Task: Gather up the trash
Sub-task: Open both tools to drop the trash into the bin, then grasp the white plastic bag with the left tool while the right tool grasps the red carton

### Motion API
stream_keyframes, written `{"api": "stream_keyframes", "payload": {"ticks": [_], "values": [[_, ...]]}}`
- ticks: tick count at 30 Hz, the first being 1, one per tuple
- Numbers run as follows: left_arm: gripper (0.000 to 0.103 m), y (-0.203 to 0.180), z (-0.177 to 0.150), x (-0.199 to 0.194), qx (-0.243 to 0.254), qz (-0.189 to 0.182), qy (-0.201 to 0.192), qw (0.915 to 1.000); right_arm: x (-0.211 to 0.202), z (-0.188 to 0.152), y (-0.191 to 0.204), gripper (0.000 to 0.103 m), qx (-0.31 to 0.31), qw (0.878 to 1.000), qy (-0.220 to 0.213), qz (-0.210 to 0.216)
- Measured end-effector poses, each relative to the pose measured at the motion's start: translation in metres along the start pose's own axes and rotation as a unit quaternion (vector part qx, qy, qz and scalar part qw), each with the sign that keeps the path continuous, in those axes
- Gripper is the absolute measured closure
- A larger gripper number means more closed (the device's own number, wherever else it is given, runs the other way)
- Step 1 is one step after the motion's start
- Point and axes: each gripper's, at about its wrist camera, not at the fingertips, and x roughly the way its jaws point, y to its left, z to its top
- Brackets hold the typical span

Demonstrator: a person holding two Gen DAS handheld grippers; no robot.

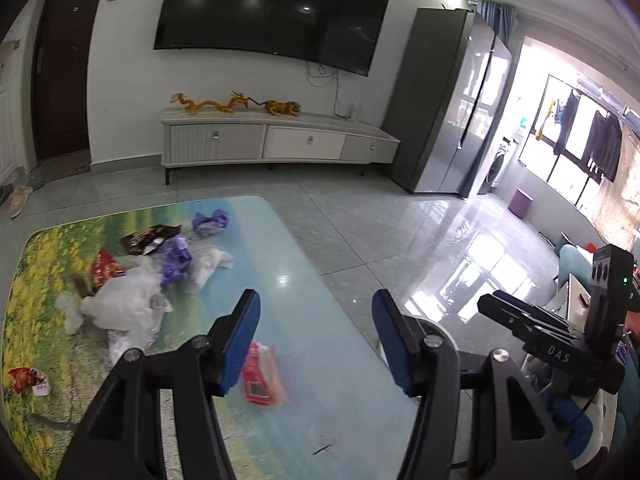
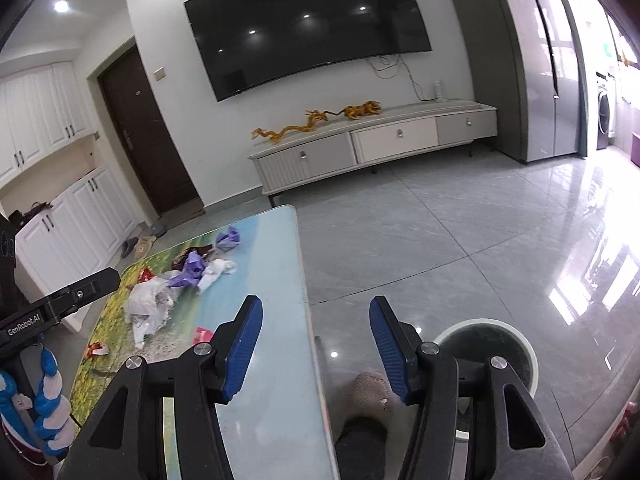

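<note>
Wrappers (image 1: 152,276) crowd the table's (image 1: 340,380) far end; both hand-held grippers, left (image 1: 316,344) and right (image 2: 316,346), spread near its edge, apparently empty.

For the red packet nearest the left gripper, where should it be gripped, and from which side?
The red packet lies flat on the table just beyond the open left gripper. Probably best to come down from above and pinch its raised, crumpled near edge, since a flat wrapper offers little from the side.
</note>
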Motion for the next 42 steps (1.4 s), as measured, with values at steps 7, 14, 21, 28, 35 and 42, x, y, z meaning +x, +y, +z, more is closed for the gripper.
{"api": "stream_keyframes", "payload": {"ticks": [7, 14, 21, 28, 35, 42], "values": [[0.047, 0.087, -0.018, -0.012, -0.037, 0.058, 0.0, 0.9976, 0.038, -0.008, 0.052, 0.05, -0.035, 0.998, 0.036, 0.042], [0.047, 0.15, -0.029, 0.02, -0.049, 0.098, 0.033, 0.9934, 0.098, -0.03, 0.09, 0.05, -0.056, 0.99, 0.1, 0.081], [0.047, 0.182, -0.017, 0.069, -0.05, 0.114, 0.057, 0.9905, 0.147, -0.049, 0.109, 0.05, -0.067, 0.981, 0.151, 0.1], [0.074, 0.18, -0.02, 0.094, -0.047, 0.081, 0.082, 0.9922, 0.172, -0.062, 0.118, 0.067, -0.076, 0.973, 0.187, 0.114], [0.098, 0.179, -0.011, 0.07, -0.065, 0.046, 0.061, 0.995, 0.175, -0.071, 0.114, 0.093, -0.069, 0.971, 0.192, 0.124], [0.098, 0.165, 0.003, 0.027, -0.087, -0.018, 0.041, 0.9952, 0.147, -0.061, 0.119, 0.094, -0.074, 0.973, 0.163, 0.143]]}}
